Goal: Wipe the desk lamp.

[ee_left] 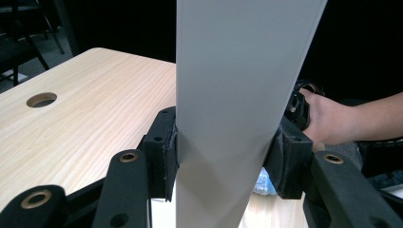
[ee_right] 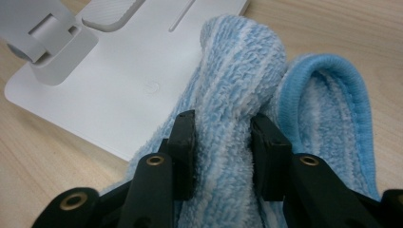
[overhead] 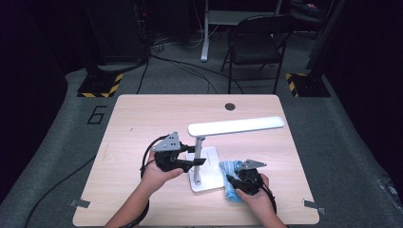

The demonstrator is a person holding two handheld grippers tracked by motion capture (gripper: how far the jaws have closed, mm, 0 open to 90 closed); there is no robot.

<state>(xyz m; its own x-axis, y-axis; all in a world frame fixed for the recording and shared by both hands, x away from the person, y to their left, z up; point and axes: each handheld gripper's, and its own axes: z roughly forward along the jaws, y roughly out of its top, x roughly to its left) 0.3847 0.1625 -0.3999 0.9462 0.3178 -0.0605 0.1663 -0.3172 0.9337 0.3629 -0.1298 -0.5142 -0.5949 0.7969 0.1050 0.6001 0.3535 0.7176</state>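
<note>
presently, the left gripper (overhead: 187,162) is clamping its jaws on the flat grey metal upright post (ee_left: 237,109) of the white desk lamp (overhead: 236,126), bracing it, while the right gripper (ee_right: 222,147) is pinching a fold of the light blue striped terry cloth (ee_right: 237,90) at the right edge of the lamp's flat white square base (ee_right: 119,90).

risks, as judged: the cloth is bunching in a thick roll between the right jaws, so it may be dragging or smearing rather than wiping flat; a hard sideways push could be sliding the base across the pale wooden table (overhead: 142,118), or tipping the lamp, since its long white head is overhanging to the right. the left pads are holding the smooth post only by its edges, so the grip may be slipping if the lamp twists.

the cloth is lying partly on the base edge and partly on the table, looped with a solid blue hem showing. the base is looking clean, with a faint round touch mark.
</note>
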